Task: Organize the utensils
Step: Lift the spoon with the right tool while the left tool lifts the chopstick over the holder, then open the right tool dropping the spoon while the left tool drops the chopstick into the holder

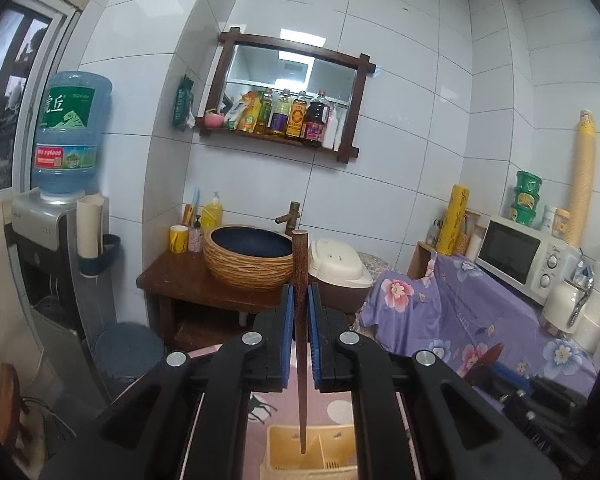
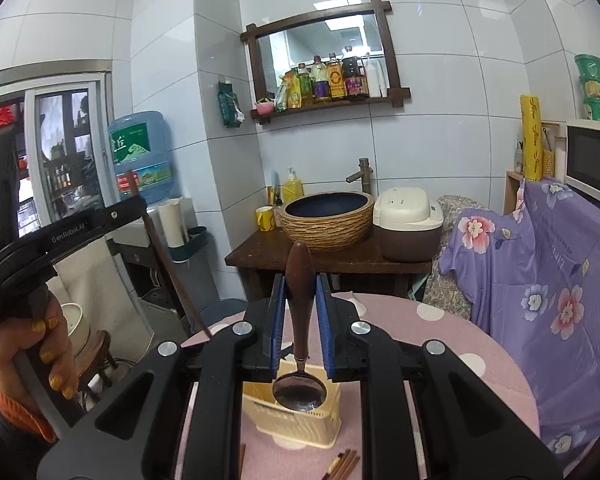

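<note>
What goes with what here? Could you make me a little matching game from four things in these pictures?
Things:
1. chopstick
2. spoon
3. utensil holder
4. loose chopsticks

Places:
a. lying flat on the pink tablecloth
b. gripped by the right tool
c. gripped by the left tool
d. standing on the table beneath the spoon

Pairs: 1-c, 2-b, 3-d, 4-a

Even, bright indoor light, ceiling lamp glare in the mirror point(image 1: 290, 76), sharp focus, strong fisheye bending, dark vignetted corners.

Both wrist views look forward over their jaws, sharing the basin point(image 1: 248, 258) point(image 2: 327, 220) and mirror shelf point(image 1: 288, 96) point(image 2: 324, 60).
</note>
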The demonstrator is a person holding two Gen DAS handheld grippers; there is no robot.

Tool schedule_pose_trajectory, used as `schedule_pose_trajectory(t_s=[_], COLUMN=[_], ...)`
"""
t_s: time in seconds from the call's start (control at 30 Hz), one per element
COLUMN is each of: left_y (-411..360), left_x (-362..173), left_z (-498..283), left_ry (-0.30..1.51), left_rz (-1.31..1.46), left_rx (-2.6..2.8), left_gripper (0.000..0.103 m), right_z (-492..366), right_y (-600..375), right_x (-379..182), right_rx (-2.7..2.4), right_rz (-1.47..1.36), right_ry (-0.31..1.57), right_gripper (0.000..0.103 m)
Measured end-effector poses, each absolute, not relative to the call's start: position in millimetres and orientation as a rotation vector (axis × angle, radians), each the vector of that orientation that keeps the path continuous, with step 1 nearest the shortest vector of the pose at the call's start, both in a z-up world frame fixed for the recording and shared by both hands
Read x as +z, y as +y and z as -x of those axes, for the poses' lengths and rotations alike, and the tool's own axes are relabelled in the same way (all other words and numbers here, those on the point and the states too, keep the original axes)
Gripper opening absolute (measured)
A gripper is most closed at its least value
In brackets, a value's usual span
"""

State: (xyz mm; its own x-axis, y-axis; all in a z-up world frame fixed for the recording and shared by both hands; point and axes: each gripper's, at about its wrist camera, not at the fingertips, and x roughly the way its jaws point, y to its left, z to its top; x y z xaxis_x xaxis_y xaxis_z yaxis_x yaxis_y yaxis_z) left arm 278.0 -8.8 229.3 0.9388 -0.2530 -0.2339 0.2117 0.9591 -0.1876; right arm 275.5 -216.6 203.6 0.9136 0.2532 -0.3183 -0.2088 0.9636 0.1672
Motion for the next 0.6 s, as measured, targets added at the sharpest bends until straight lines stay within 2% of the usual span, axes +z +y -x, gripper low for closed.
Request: schedule_pose_trajectory(t_s=[0.33, 0.6], left_y=[-29.7, -31.0], left_x=[136.6, 82.7], left_z=[-308.3, -320.0], left_ry=[0.393, 0.506], left_rz=[0.131, 0.127], left_rx=[-0.203, -0.192], left_gripper=[0.008, 0.008], right_z=[-317.3, -328.8], right_y=[-192.2, -184.2], right_x=[113.0, 66.7], right_rx=[0.194, 0.181], right_rz=[-0.106, -0.096], right_ry=[0.454, 0.546], right_gripper=[0.016, 0.016])
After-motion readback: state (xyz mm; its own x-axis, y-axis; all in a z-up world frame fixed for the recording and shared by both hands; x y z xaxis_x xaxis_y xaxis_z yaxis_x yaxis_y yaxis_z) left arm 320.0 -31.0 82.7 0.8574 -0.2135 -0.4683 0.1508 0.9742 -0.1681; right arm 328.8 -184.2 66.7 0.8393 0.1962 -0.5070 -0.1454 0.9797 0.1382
